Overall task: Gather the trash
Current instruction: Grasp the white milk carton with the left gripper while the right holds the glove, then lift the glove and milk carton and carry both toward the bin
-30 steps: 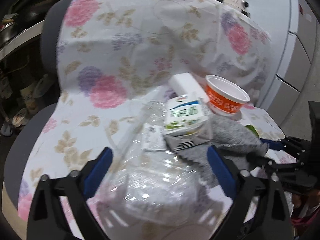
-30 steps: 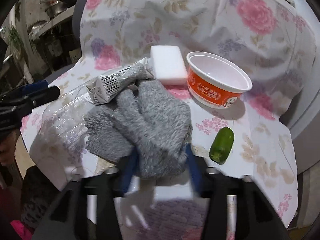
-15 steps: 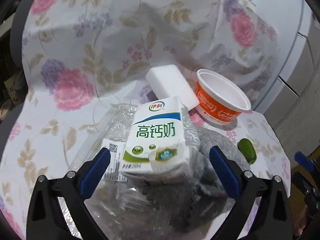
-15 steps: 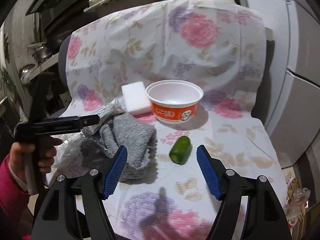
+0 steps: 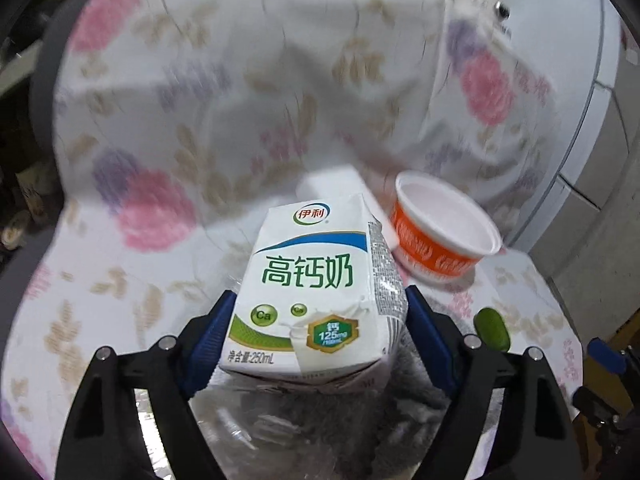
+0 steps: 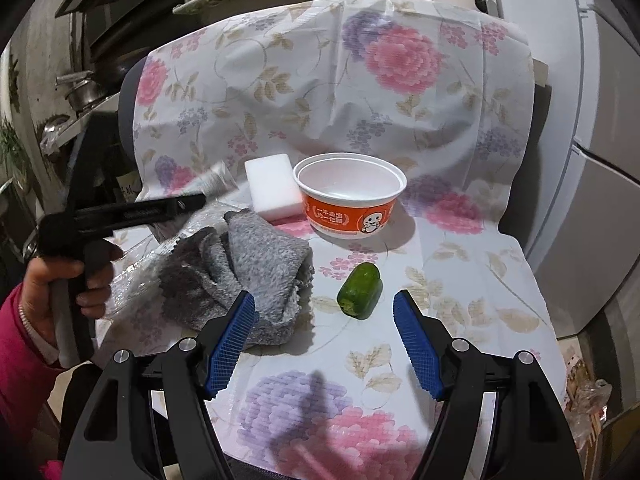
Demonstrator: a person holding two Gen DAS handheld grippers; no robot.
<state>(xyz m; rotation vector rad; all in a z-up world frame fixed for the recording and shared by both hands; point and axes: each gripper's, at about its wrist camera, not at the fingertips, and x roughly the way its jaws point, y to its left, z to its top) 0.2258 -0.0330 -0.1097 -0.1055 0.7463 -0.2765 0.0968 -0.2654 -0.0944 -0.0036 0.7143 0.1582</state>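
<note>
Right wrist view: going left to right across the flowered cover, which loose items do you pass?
Clear plastic bag → grey cloth → white sponge block → orange paper bowl → green pepper piece. The milk carton in the left gripper is mostly hidden, so left out.

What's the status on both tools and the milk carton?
Left tool has just been closing, pads now flanking the milk carton. Right tool open, empty, hanging near green pepper. Grey cloth and clear plastic crowd the carton.
</note>
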